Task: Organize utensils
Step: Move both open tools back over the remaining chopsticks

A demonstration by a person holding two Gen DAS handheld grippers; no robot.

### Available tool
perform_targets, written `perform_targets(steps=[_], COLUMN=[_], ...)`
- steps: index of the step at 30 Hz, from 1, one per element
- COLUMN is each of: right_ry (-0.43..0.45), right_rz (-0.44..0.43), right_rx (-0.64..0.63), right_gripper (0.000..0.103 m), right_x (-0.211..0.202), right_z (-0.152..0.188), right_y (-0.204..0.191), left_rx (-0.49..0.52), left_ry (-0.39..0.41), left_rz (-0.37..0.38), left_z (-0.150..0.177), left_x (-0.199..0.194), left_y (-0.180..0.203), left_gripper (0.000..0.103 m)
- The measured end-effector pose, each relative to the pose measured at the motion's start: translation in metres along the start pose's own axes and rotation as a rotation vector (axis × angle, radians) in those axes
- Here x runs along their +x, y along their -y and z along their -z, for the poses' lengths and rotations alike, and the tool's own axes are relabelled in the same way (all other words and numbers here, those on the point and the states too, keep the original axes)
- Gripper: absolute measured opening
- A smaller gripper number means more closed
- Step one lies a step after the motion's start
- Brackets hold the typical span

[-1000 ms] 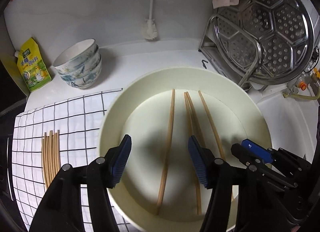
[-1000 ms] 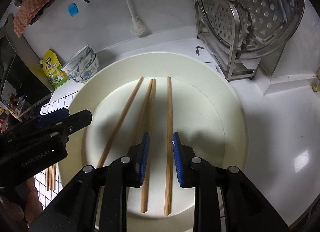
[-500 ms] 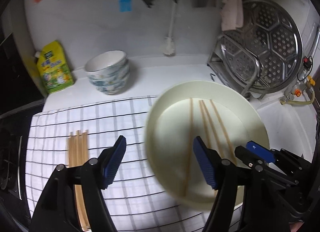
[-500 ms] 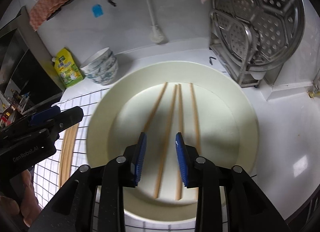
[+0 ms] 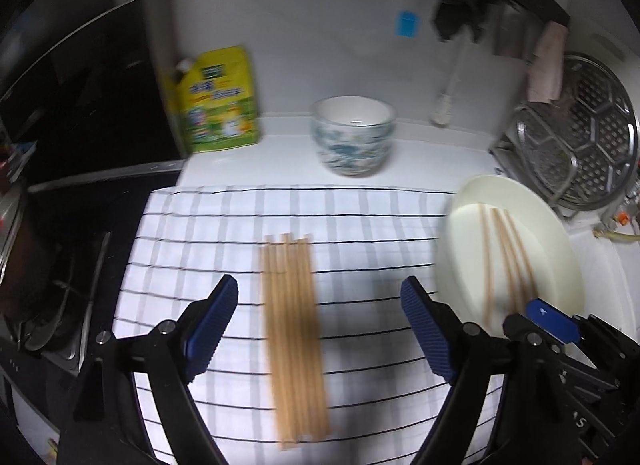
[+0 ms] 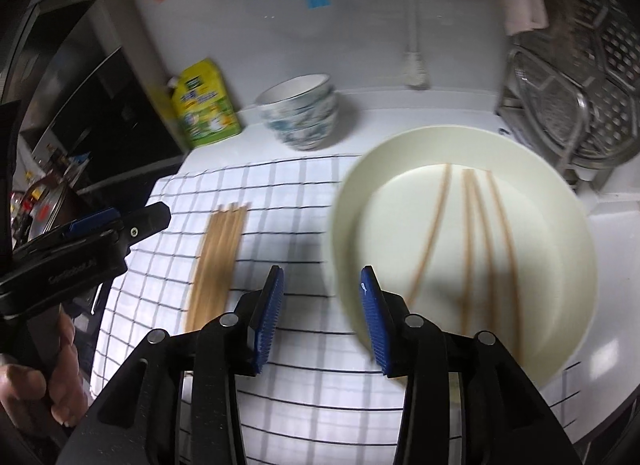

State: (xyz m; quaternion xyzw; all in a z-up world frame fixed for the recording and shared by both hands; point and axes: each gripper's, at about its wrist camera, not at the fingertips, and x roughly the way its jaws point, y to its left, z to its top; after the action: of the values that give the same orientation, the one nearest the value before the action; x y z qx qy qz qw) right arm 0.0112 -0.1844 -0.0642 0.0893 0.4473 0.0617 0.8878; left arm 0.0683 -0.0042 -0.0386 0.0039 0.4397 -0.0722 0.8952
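A bundle of wooden chopsticks [image 5: 295, 329] lies side by side on the checked cloth [image 5: 360, 217]. My left gripper [image 5: 320, 325] hovers above that bundle, its jaws opening wide, nothing gripped. Several more chopsticks [image 6: 468, 233] lie in the cream plate [image 6: 560, 193] to the right. My right gripper [image 6: 322, 305] hangs over the cloth by the plate's left rim, jaws opening, with nothing between them. The bundle [image 6: 218, 257] shows left of it. The left gripper's body [image 6: 80, 241] and a hand [image 6: 60, 377] sit at the left edge.
Stacked patterned bowls [image 5: 352, 137] and a yellow-green pouch [image 5: 216, 101] stand at the back of the counter. A metal steamer rack [image 5: 592, 133] leans at the right. A dark stove area [image 5: 60, 265] borders the cloth on the left.
Both grippers swung left from above the plate to over the checked cloth. Their jaws widened. The chopstick bundle now lies under the left gripper, and the plate has slid to the right of both views.
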Motion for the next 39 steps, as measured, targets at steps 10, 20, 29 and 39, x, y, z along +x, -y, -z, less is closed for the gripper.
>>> perform_targets(steps=[10,20,29,39], right_ry=[-0.062,-0.128,-0.154,-0.179], right_rz=[-0.032,0.003,0.049,0.09], right_rx=[-0.024,-0.011,-0.018,-0.058], right_gripper=[0.044,0.044,0.044,0.044], right_x=[0.039,0.091,0.114,0.127], right_z=[0.027,0.053,0.057,0.059], right_y=[-0.066,-0.088,-0.092,-0.096], left_rx=[-0.051,-0.028,0.008,0.025], left_ry=[-0.054,-0.149,-0.189,-0.21], left_rz=[-0.073,-0.04,0.004,0.026], left_z=[0.029,0.058,0.07,0.077], left_x=[0.02,0.05,0.066,0.075], left_y=[-0.085,-0.117,-0.115,-0.108], left_gripper=[0.084,0.084,0.084,0.084])
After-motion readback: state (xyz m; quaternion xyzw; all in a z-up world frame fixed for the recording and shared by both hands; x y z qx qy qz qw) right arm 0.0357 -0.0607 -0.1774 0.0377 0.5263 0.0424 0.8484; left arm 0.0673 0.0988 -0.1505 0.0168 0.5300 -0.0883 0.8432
